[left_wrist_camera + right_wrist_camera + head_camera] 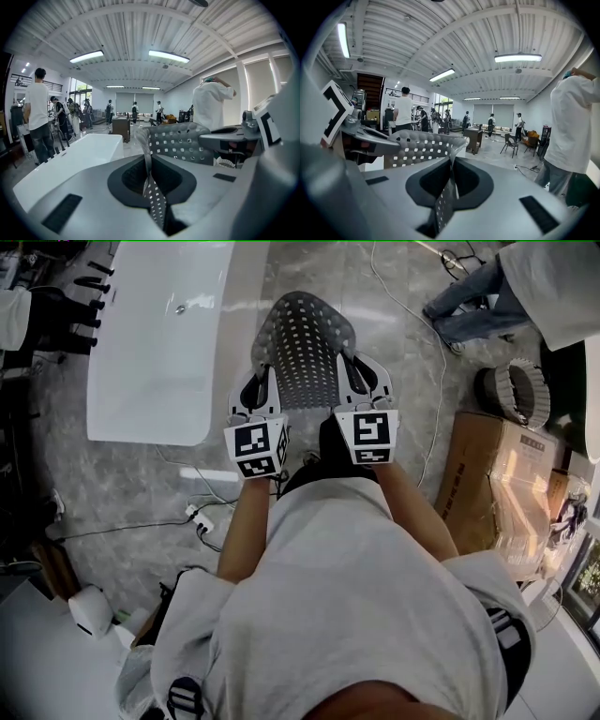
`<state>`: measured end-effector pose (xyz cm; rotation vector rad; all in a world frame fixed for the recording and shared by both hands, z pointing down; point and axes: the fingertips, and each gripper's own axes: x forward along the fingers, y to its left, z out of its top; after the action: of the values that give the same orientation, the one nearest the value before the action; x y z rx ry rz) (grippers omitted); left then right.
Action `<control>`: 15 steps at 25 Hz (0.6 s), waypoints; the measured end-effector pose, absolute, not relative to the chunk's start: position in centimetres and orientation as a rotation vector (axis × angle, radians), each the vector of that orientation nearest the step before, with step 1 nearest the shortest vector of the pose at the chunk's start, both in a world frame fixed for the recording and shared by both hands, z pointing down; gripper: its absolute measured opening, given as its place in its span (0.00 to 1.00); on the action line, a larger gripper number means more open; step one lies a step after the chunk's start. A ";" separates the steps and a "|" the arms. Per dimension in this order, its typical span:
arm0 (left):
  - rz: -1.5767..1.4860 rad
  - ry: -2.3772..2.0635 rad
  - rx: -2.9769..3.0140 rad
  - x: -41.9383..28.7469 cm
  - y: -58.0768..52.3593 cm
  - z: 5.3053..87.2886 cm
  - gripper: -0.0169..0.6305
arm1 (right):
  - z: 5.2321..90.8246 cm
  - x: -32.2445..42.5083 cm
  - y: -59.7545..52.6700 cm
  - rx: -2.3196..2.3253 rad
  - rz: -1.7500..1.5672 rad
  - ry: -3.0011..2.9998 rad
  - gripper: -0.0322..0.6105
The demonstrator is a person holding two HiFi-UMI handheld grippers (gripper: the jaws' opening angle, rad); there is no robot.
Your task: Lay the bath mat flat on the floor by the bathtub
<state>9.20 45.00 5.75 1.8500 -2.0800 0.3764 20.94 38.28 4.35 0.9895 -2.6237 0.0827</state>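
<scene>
I hold the grey perforated bath mat (302, 343) up in the air in front of me, over the marble floor to the right of the white bathtub (159, 334). My left gripper (255, 395) is shut on the mat's near left edge, and my right gripper (361, 381) is shut on its near right edge. In the left gripper view the mat's edge (152, 197) runs pinched between the jaws, and the mat's far part (180, 143) curls rightwards. The right gripper view shows the same pinch on the mat's edge (443, 201), with the rest of the mat (422, 147) arching to the left.
A cardboard box (497, 484) stands on the floor at my right, with a round grey ribbed thing (514, 390) behind it. Cables and a power strip (202, 517) lie at the tub's near end. A person (525, 287) stands at the far right. Black fittings (89, 287) stand left of the tub.
</scene>
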 end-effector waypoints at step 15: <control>0.407 -2.029 1.833 8.7 33.5 6.9 0.07 | 6.7 21.8 26.5 1.033 0.126 -2.581 0.08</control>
<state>8.66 33.49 6.94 1.8325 -2.0286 0.4069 21.79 26.54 6.71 1.0331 -2.5809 0.1258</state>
